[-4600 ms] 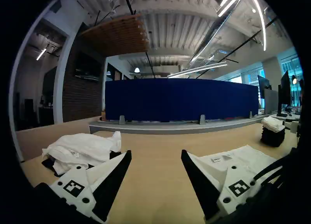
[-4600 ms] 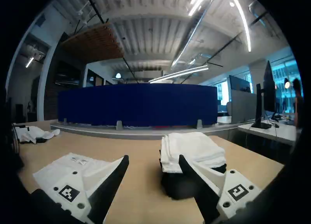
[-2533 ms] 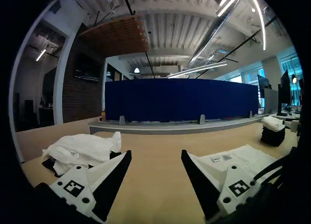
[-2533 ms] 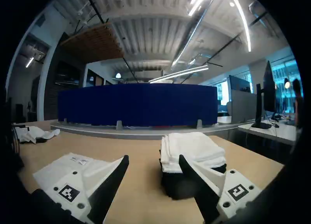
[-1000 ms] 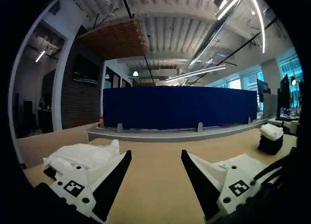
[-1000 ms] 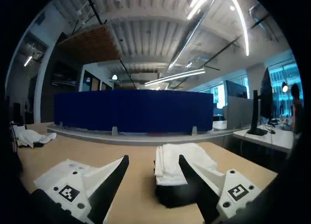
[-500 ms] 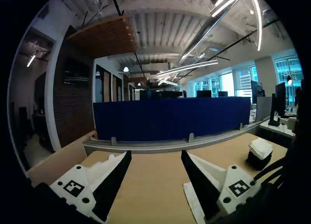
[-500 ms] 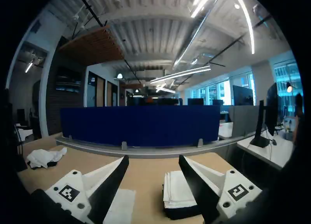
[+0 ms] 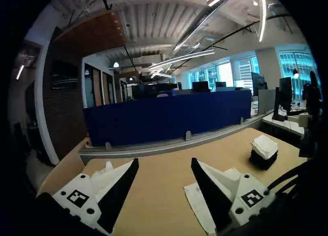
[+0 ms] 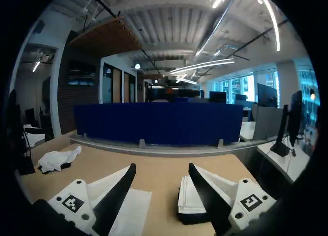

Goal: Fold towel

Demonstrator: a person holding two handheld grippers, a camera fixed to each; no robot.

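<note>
We hold the left gripper (image 9: pixel 164 160) and right gripper (image 10: pixel 161 165) wide open, empty, over the worktop (image 9: pixel 164 195). The towel (image 10: pixel 132 207) lies flat, with a stack (image 9: pixel 264 146) right of it. The right gripper view gives a crumpled pile (image 10: pixel 53 159) left of it.

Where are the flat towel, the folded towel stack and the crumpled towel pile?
flat towel (image 10: pixel 134 207), right gripper view, its bare middle.
folded towel stack (image 9: pixel 264 146), left gripper view, top white towel.
crumpled towel pile (image 10: pixel 55 159), right gripper view, middle of the heap.

Soft white cloth towel (image 10: pixel 135 207) on a smooth, matt wooden table (image 10: pixel 160 174); the blue divider (image 10: pixel 156 123) looks like felt fabric.
</note>
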